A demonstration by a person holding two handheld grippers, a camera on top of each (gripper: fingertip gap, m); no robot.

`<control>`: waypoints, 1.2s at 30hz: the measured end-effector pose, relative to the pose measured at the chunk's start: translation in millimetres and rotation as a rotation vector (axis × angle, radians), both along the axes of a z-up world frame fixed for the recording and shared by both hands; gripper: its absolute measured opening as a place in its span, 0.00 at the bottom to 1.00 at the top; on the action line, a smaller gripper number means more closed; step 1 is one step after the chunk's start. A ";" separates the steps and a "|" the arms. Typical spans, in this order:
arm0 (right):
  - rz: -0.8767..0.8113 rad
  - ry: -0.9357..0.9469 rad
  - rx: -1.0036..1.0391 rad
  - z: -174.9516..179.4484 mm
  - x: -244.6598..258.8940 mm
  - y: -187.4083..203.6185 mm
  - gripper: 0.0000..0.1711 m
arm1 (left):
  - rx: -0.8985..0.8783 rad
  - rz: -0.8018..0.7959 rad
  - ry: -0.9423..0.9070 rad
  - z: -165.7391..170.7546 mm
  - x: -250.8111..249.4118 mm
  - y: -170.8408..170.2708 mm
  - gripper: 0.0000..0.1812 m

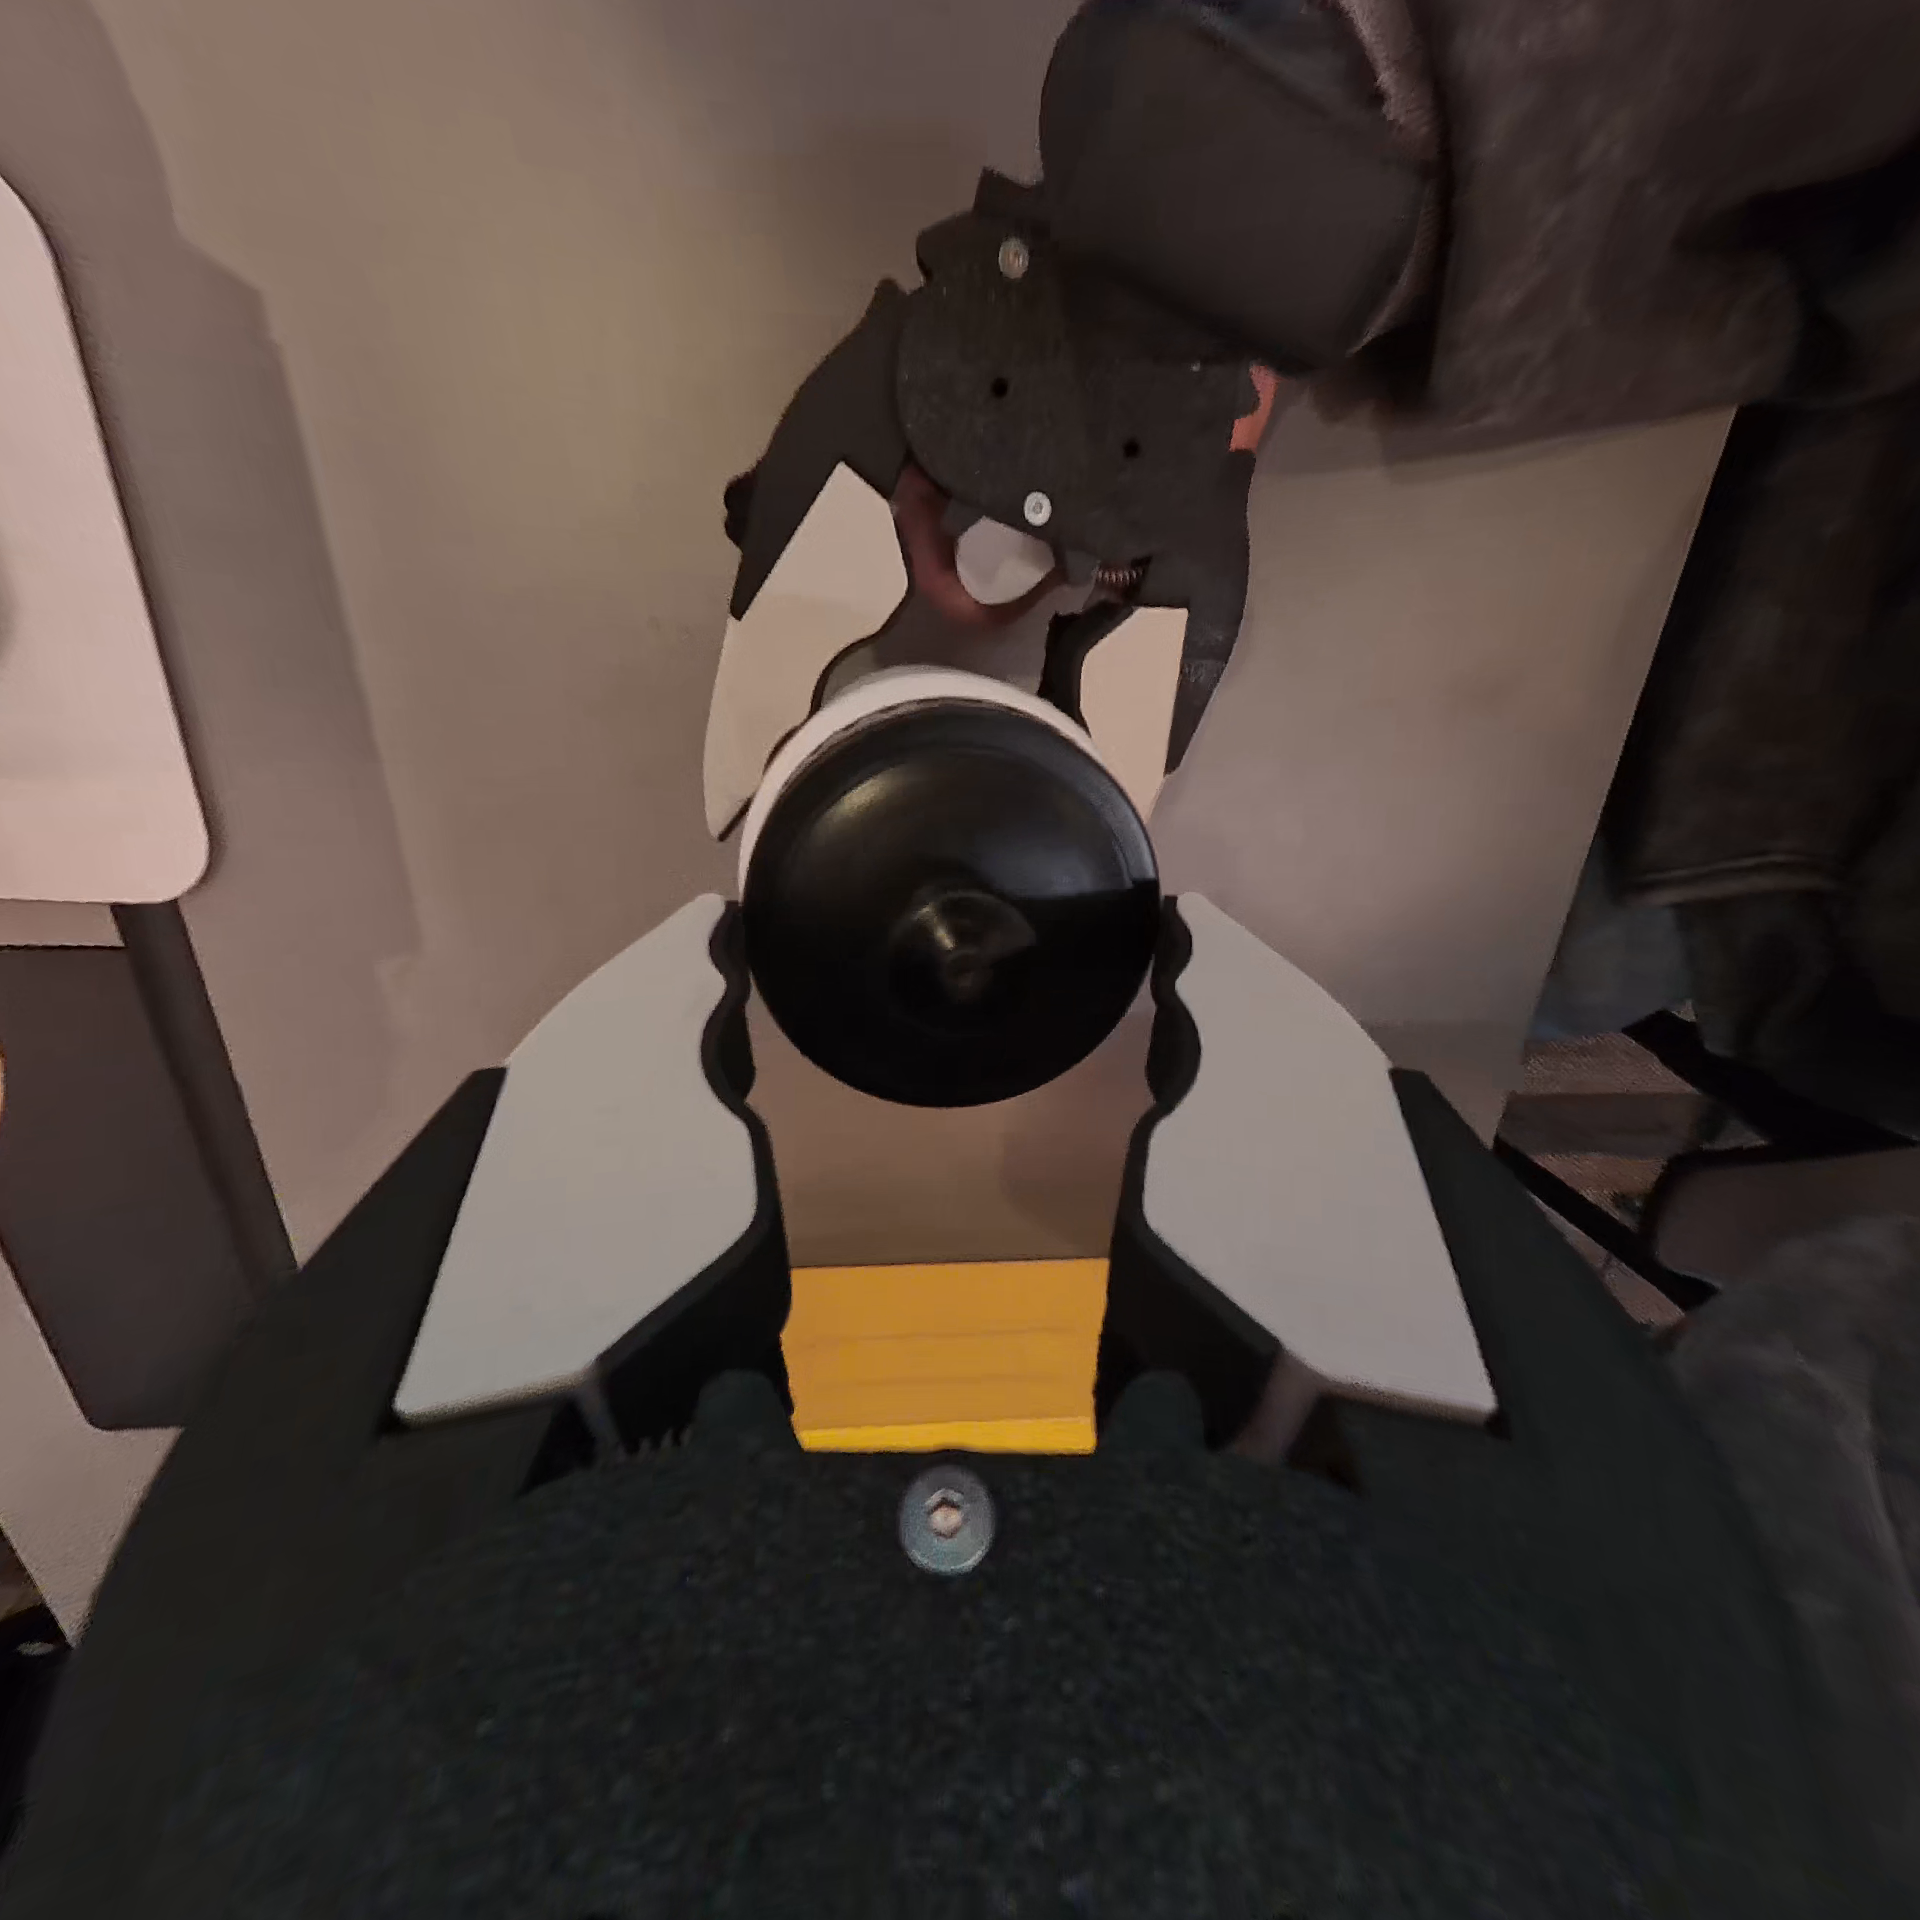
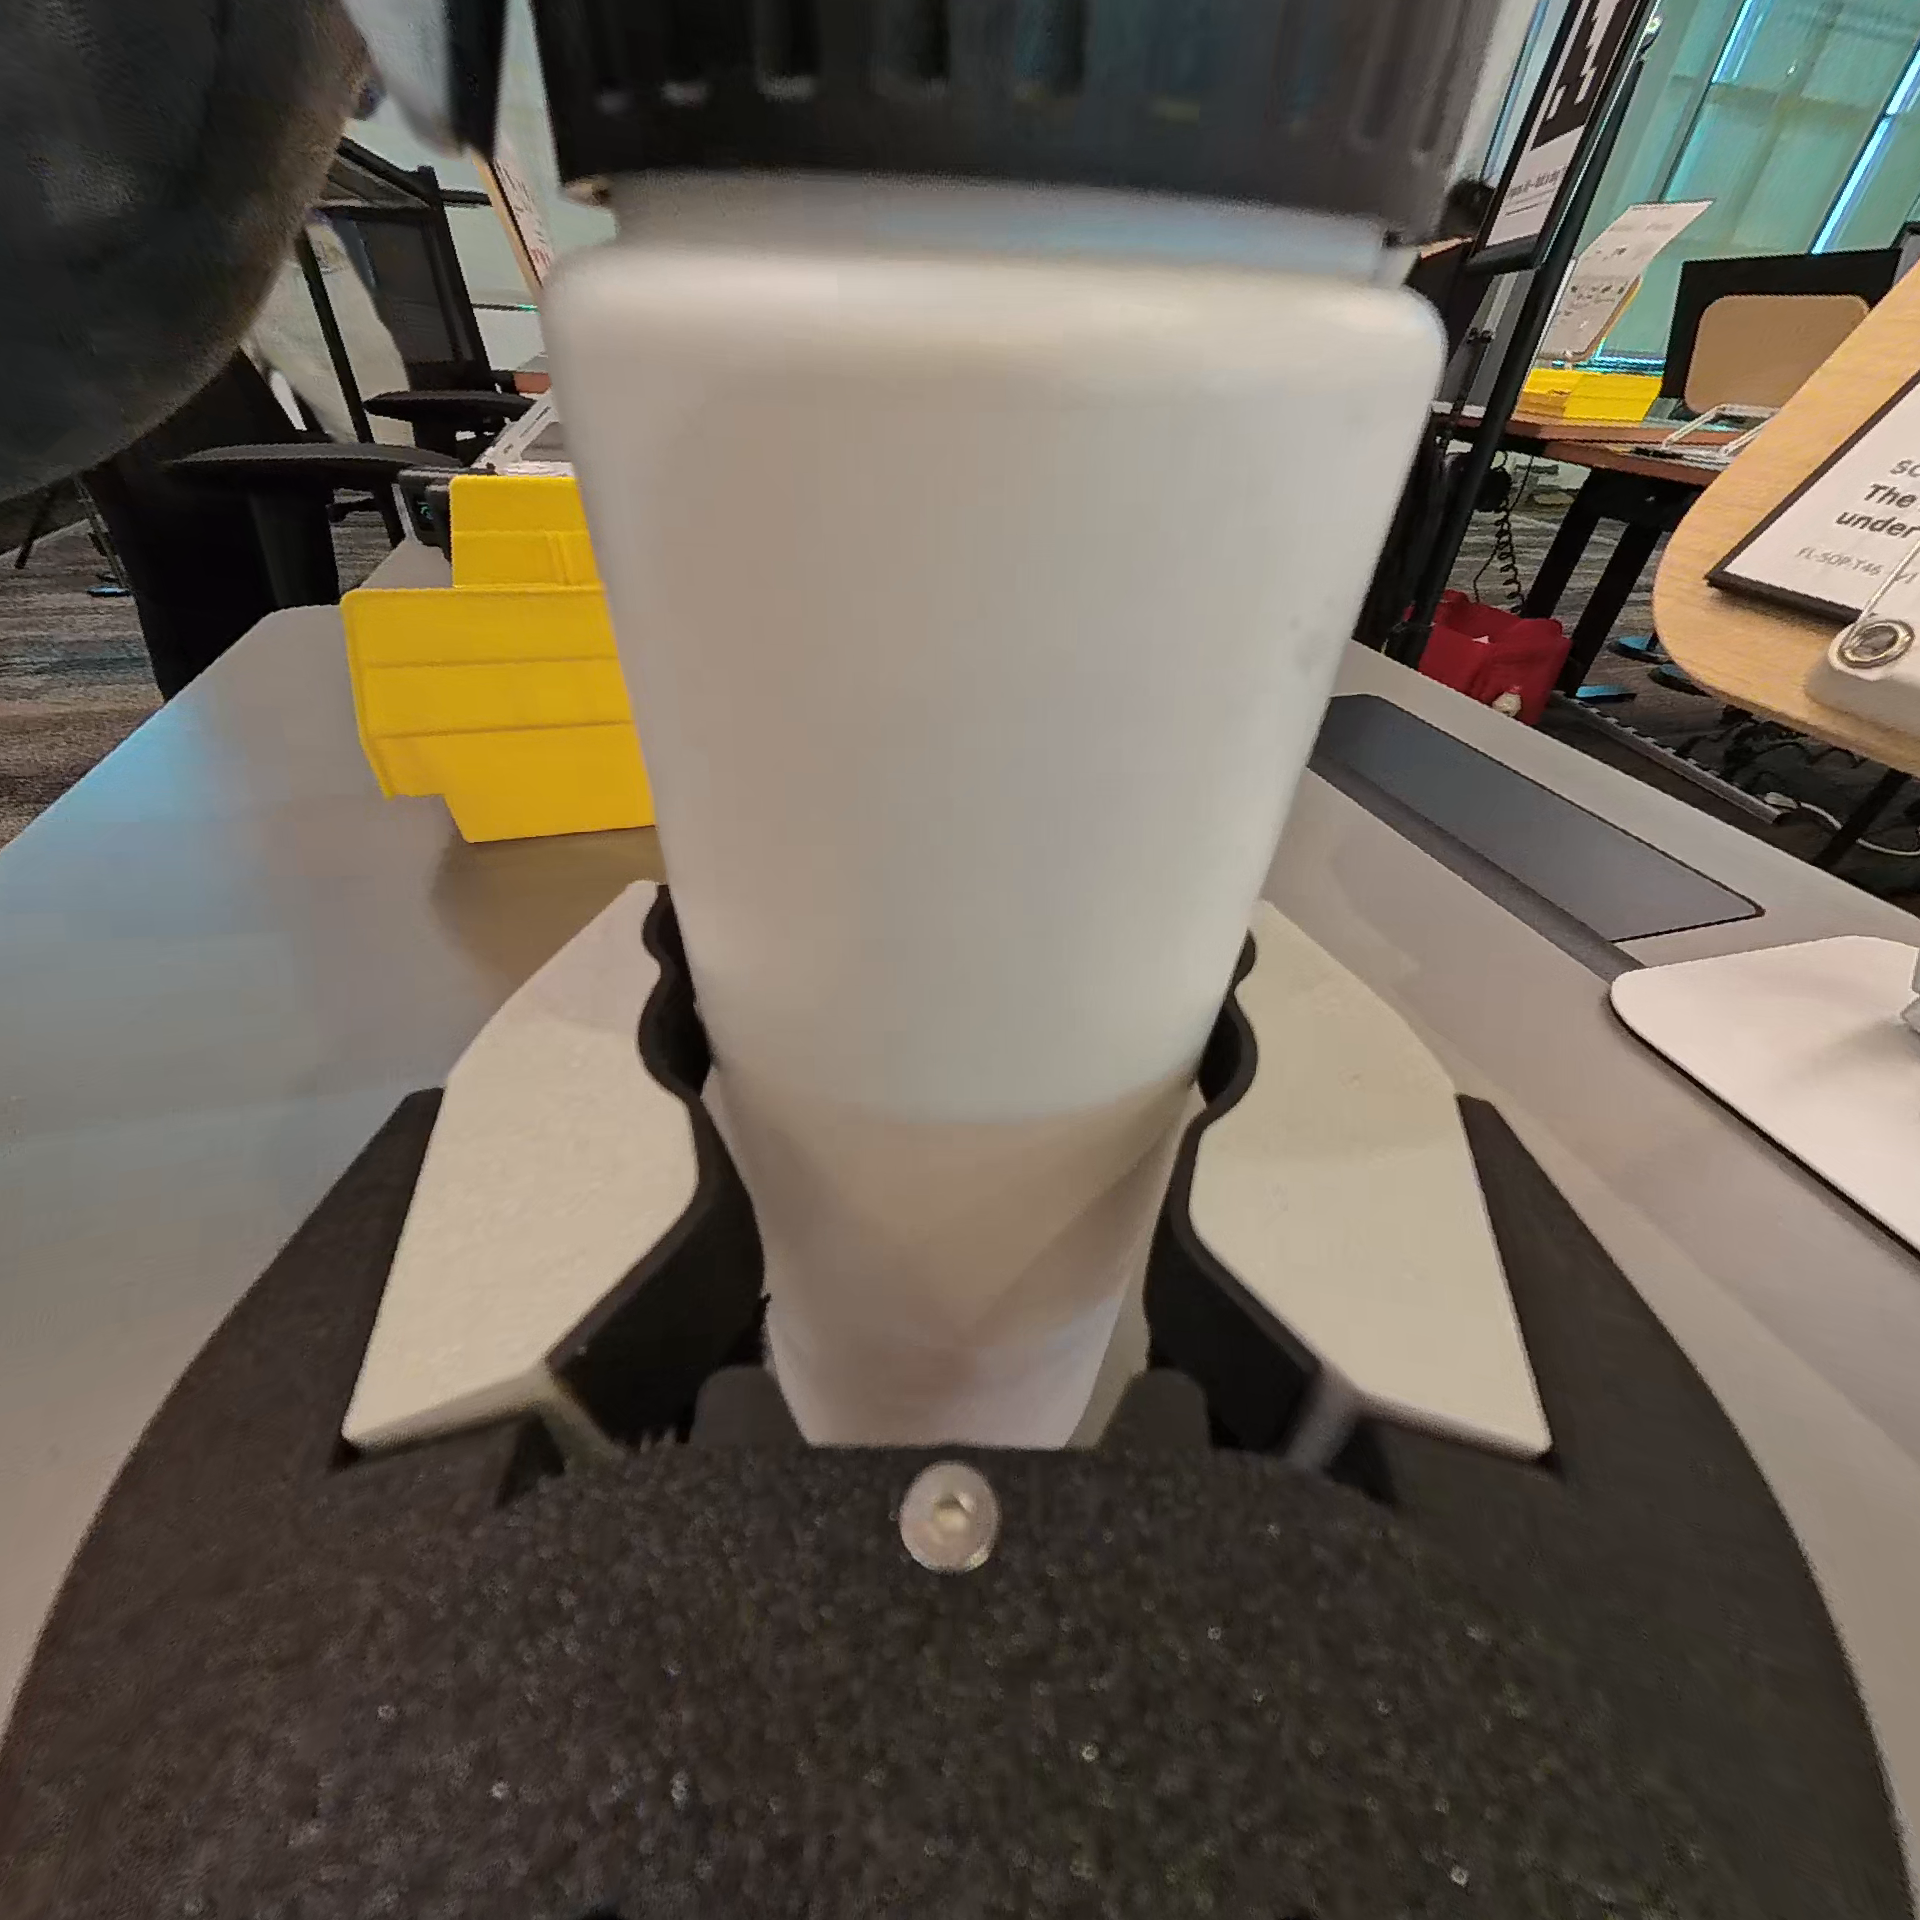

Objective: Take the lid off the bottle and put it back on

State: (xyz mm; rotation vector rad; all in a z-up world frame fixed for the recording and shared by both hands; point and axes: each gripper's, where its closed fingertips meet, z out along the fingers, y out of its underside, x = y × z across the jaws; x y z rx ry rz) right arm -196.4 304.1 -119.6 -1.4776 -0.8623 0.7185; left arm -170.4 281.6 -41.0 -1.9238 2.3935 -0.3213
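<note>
Grey and smooth, the table (image 2: pixel 260 935) filled the foreground of my right wrist view, with two yellow bins (image 2: pixel 488 675) resting on it behind the bottle and office chairs and desks farther back in the room. My right gripper (image 2: pixel 951 997) was clamped on the lower body of a white bottle (image 2: pixel 987 675), its black inner pads pressed against both sides. The bottle stood upright between the fingers, and its base was hidden from me behind them. From my left wrist view I looked straight down on the bottle's black lid (image 1: pixel 948 904), round with a small knob at its centre. My left gripper (image 1: pixel 951 935) was closed around that lid, a fingertip touching each side of its rim. Beyond the lid I could see the right gripper (image 1: pixel 966 727) gripping the bottle (image 1: pixel 883 707) from the far side, held by a person's hand (image 1: pixel 935 551) in a dark sleeve (image 1: pixel 1558 208).
</note>
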 end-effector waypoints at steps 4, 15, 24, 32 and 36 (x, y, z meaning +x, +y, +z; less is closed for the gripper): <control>-0.001 -0.004 -0.001 -0.3 0.0 0.1 0.56 | 0.019 0.020 0.034 -1.7 -1.3 0.4 0.41; -0.013 -0.011 -0.002 -0.5 2.1 0.1 0.56 | 0.045 0.437 0.072 -1.2 1.9 -2.6 0.42; -0.002 -0.003 -0.004 -0.4 0.0 1.5 0.55 | 0.047 0.021 0.059 -0.9 -3.0 -4.7 0.52; -0.014 -0.015 -0.006 -1.1 1.5 0.2 0.55 | 0.078 0.162 0.076 -1.7 1.1 0.1 0.42; -0.028 -0.016 -0.011 -1.4 1.4 2.0 0.55 | 0.062 0.445 0.071 -1.8 1.5 1.0 0.42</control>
